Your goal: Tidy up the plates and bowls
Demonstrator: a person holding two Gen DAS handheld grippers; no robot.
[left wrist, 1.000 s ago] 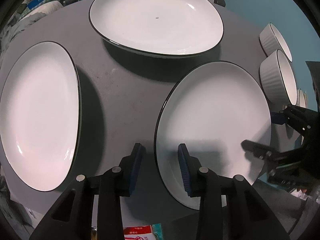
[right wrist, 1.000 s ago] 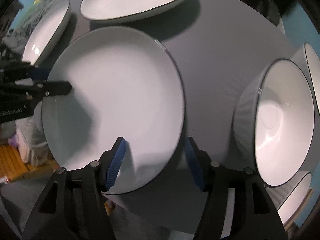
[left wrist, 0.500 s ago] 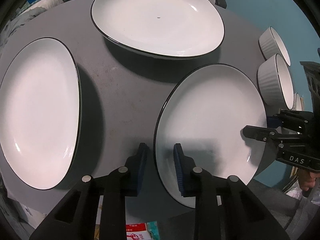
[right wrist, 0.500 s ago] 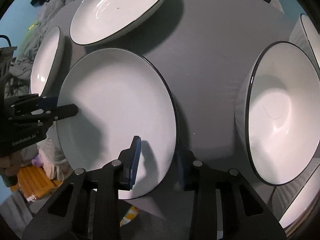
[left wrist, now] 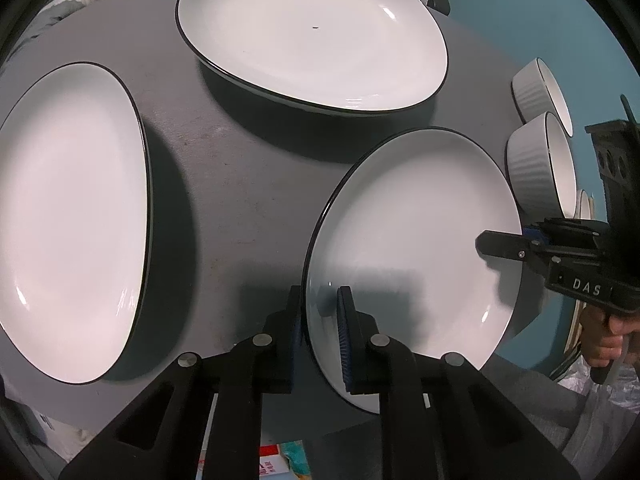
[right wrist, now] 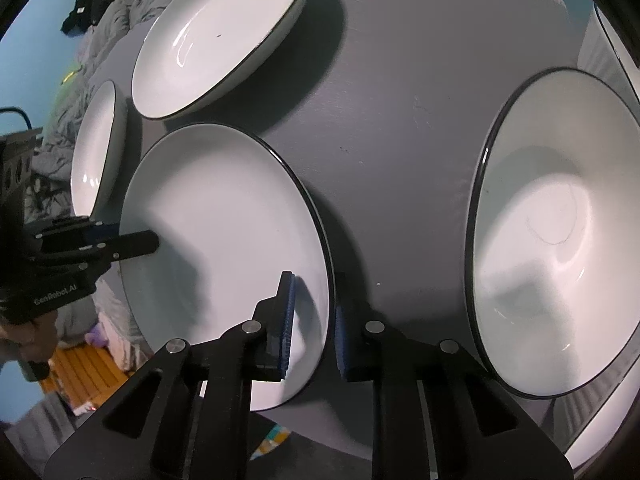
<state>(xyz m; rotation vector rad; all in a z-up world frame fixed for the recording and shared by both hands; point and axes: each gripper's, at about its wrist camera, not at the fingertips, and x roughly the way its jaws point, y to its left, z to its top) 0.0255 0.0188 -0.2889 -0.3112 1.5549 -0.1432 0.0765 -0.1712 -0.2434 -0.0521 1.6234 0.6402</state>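
A white plate with a black rim (left wrist: 420, 240) (right wrist: 224, 232) lies at the near edge of the round grey table (left wrist: 240, 168). My left gripper (left wrist: 320, 328) straddles the plate's left rim. Its jaws are closing, one pad outside the rim and one over the inner face, with a sliver of white still showing. My right gripper (right wrist: 314, 328) straddles the opposite rim. Its jaws are closing too, and a gap remains between the inner pad and the rim. Each gripper shows in the other's view at the plate's far edge (left wrist: 504, 240) (right wrist: 132, 242).
Two more large white plates (left wrist: 68, 216) (left wrist: 312, 36) lie on the table to the left and at the back. Ribbed white bowls (left wrist: 540, 168) (left wrist: 540, 88) stand along the right edge, one of them large (right wrist: 560, 232) beside the right gripper. A person's hand (left wrist: 604, 336) holds the right gripper's handle.
Both grippers' jaws have narrowed around the near plate's rim, the right one from wide apart. The right gripper has rolled and shifted along the rim. The plate stays on the table.
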